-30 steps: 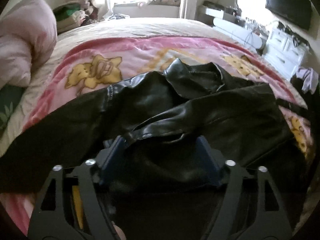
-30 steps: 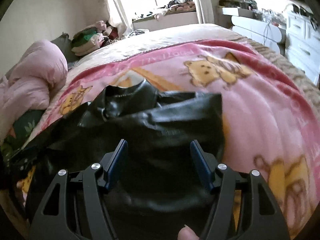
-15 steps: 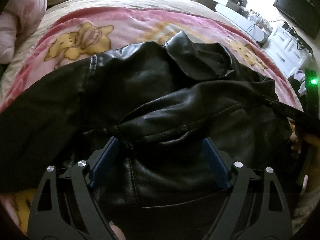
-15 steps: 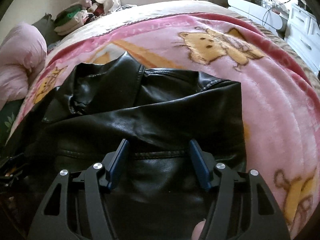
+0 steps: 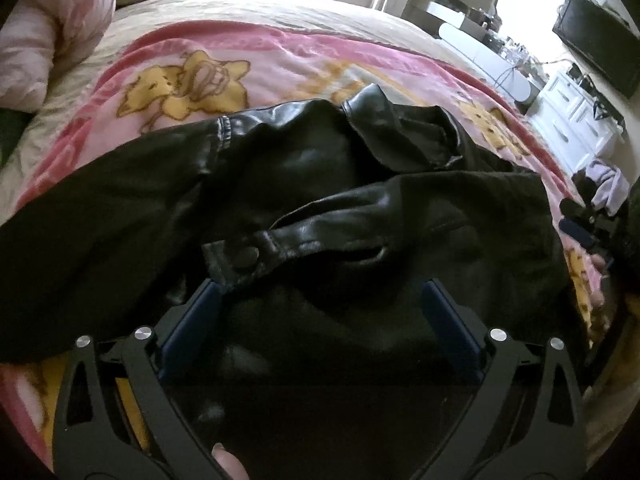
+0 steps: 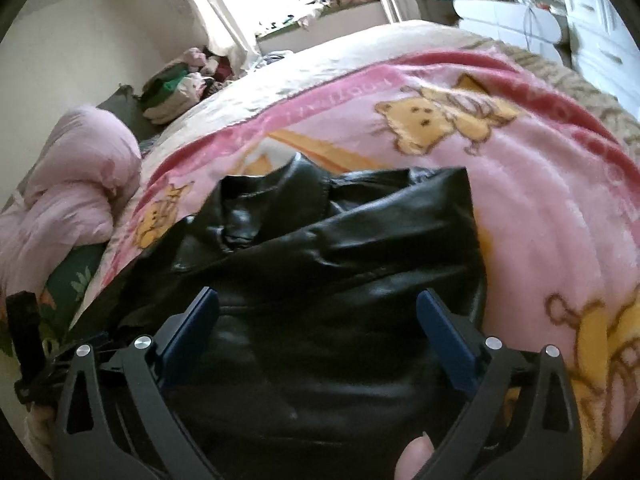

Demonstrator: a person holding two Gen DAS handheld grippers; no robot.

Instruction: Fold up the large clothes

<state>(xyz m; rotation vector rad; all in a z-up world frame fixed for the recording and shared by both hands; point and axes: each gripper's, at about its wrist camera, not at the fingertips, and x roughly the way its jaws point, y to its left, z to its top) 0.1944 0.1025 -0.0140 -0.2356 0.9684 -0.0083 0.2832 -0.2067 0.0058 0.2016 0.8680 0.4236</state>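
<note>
Black leather jacket point(image 5: 360, 208): judged heavy, stiff, slick; best gripped at hem. Both hand-held grippers point(image 5: 320, 304) point(image 6: 318, 312) opening, nothing clamped.

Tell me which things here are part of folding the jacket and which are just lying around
Part of the job:
black leather jacket
left gripper, jaws opening, not gripping
right gripper, jaws opening, not gripping

Just lying about:
pink cartoon blanket under the jacket
pink duvet
clothes pile
white dresser

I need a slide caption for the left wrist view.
Left gripper opening above a black leather jacket spread on a pink cartoon blanket.
</note>
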